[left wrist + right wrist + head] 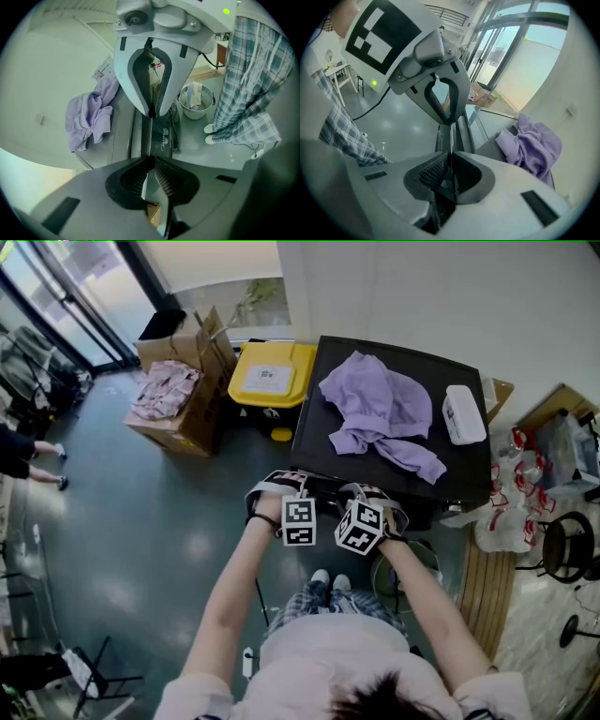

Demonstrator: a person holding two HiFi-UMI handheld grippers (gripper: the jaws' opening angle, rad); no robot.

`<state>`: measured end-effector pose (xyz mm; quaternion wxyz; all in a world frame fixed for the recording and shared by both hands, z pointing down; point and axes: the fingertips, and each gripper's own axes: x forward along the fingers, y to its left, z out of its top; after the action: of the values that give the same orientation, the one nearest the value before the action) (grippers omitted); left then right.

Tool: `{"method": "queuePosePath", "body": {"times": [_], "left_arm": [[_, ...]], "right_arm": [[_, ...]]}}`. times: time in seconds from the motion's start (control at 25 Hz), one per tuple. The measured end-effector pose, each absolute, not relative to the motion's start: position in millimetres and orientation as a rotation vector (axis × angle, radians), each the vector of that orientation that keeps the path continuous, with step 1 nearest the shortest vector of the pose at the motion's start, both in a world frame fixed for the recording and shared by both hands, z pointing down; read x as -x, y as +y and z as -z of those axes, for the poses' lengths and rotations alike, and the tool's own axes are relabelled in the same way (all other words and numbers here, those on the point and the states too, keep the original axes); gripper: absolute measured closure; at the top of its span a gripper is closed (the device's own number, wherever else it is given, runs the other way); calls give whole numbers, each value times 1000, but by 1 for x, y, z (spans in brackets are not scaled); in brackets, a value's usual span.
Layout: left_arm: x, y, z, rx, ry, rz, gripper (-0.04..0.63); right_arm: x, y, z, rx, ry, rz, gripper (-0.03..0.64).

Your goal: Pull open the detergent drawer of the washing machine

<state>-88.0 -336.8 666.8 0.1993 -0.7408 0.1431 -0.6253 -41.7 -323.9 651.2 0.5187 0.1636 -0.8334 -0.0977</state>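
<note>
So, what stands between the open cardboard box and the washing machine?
A yellow-lidded bin stands between the cardboard box and the washing machine, close beside the machine; the head view shows it.

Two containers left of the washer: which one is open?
The cardboard box, flaps up, with pinkish cloth showing inside. The yellow-lidded bin between it and the washer has its lid shut.

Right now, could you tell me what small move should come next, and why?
Probably pull both straight back toward the person. The left gripper and right gripper each look pinched shut on the thin front edge of the drawer, so a level pull should slide it out.
</note>
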Motion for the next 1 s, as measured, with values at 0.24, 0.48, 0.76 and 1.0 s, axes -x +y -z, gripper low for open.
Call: {"method": "queuePosePath", "body": {"times": [0.24,0.48,0.76,1.0], "left_arm": [[86,-315,-666,2096,386,1721,526],[89,-292,-666,2112,363,1721,528],[92,-261,-669,2136,346,1720,529],[94,-236,-669,2138,339,1727,529]], "right_arm": [[41,-304,-651,-380,-2025,195,563],[42,-281,-651,-348,-2043,164,565],[46,-248,-654,-303,-2073,103,568],[47,-224,-655,-292,-2091,75,569]]}}
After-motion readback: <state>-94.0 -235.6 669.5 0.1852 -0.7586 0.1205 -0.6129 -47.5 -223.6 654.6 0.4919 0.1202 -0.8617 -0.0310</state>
